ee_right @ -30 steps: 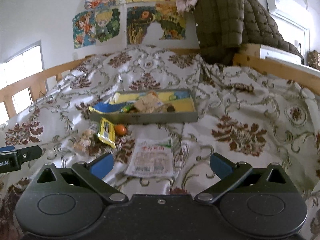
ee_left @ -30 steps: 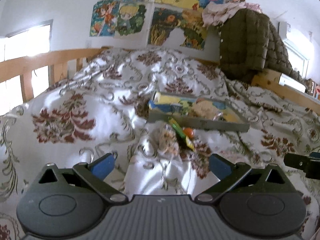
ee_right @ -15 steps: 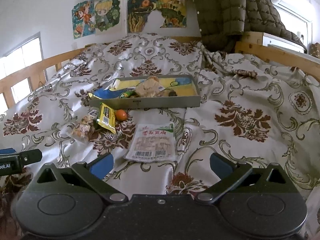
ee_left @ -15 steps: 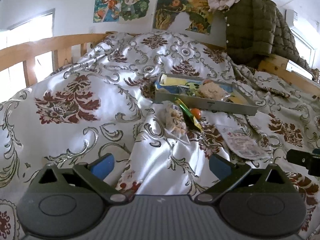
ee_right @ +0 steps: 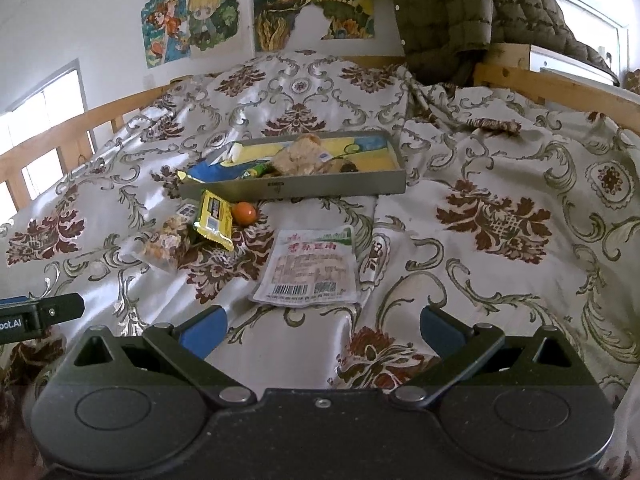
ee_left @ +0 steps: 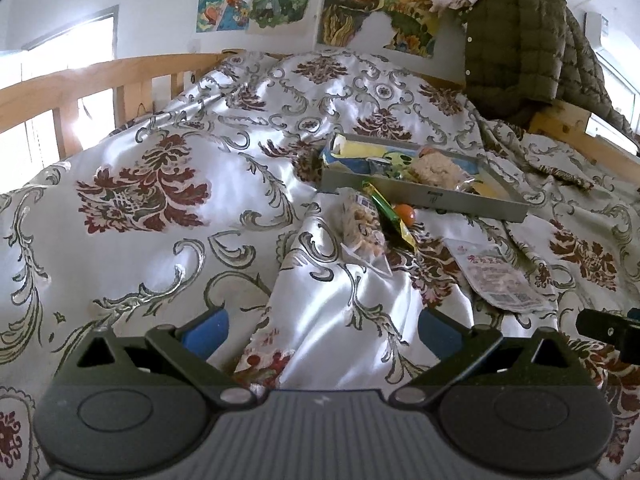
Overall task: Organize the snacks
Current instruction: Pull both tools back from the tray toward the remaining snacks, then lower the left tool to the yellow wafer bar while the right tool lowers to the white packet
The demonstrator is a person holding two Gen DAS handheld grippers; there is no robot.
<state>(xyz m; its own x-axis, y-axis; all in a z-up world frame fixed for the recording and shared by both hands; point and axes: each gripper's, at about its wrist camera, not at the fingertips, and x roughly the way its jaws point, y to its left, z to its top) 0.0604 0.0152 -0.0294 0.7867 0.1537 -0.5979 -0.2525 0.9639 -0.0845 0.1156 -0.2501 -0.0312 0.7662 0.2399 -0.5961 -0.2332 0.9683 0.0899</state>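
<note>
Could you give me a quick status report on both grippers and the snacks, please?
Left gripper and right gripper open, empty. Four snacks on the bedspread, outside the tray; flat white packet nearest. Nothing blocking.

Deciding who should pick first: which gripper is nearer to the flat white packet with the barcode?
Right. The right gripper sits just short of the white packet, which lies almost straight ahead of it. The left gripper is farther, with the packet off toward its right.

bed [ee_right: 500, 184]: tray [ee_right: 320, 189], snack packets [ee_right: 310, 268], orange ball [ee_right: 244, 213]

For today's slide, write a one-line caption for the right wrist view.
Open right gripper faces a flat packet, a yellow wrapper and an orange ball before the grey tray.
</note>
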